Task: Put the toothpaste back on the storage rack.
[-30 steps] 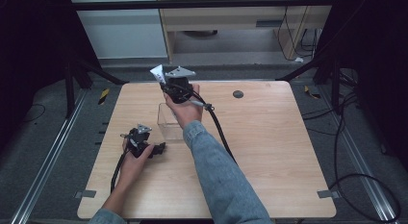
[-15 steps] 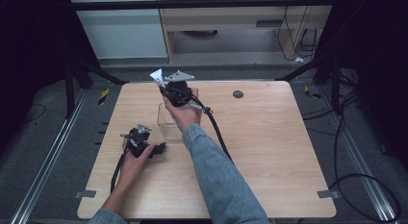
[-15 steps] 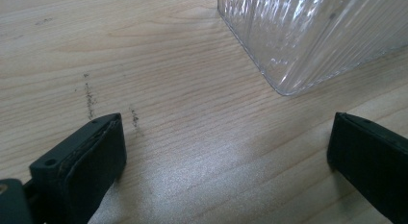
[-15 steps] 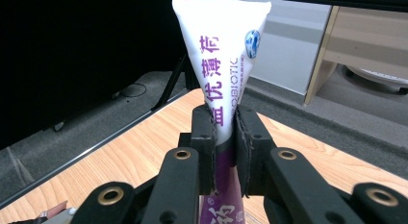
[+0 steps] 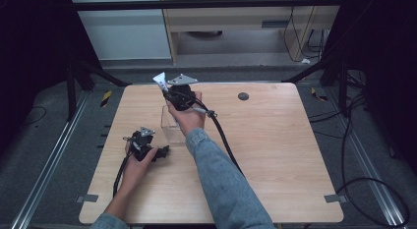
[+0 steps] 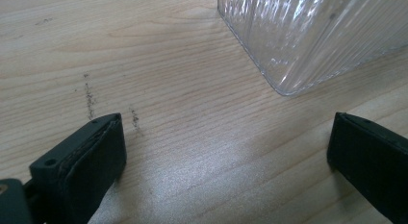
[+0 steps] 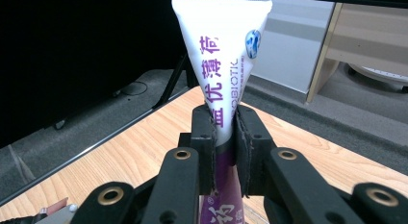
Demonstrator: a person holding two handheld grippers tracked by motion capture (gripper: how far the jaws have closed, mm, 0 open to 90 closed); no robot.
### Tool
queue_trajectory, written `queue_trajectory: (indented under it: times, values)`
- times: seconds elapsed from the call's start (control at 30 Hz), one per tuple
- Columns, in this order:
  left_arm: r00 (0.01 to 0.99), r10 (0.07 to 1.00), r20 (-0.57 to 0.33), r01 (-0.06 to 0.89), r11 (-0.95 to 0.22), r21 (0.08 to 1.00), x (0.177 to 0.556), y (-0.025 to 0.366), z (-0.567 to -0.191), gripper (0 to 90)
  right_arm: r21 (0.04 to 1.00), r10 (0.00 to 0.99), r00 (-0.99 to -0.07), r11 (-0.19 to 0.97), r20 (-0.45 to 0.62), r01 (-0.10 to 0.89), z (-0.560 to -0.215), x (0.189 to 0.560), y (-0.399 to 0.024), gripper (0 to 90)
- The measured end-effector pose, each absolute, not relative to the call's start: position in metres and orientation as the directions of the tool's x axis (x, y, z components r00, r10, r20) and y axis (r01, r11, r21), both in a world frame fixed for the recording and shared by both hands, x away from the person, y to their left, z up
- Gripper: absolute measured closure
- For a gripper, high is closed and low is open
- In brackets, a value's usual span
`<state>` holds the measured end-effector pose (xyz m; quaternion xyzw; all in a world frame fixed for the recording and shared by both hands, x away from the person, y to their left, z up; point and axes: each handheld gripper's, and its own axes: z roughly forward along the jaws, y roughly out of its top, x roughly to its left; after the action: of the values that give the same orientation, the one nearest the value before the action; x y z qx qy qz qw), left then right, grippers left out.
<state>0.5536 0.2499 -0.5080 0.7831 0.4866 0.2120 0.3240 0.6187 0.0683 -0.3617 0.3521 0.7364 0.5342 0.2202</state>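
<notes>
Lettering "OBIOTIC" runs purple along the white tube (image 7: 222,56), pinched between right gripper (image 7: 224,137) fingers.

Black two-jaw grippers: left gripper (image 5: 164,151), right gripper (image 7: 224,137), each topped by a grey three-cornered plate, trailing a black cable. Brass-ringed pivot holes. Blue denim sleeve (image 5: 223,185) on right arm.
</notes>
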Motion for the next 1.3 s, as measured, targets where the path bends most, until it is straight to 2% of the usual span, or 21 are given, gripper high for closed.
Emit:
queue_trajectory:
  times: [1.3]
  values:
    - [0.437, 0.900, 0.016, 0.626, -0.316, 0.713, 0.554, 0.250, -0.508, 0.0, 0.920, 0.762, -0.645, 0.214, 0.053, 0.328, -0.396, 0.607, 0.062, 79.6]
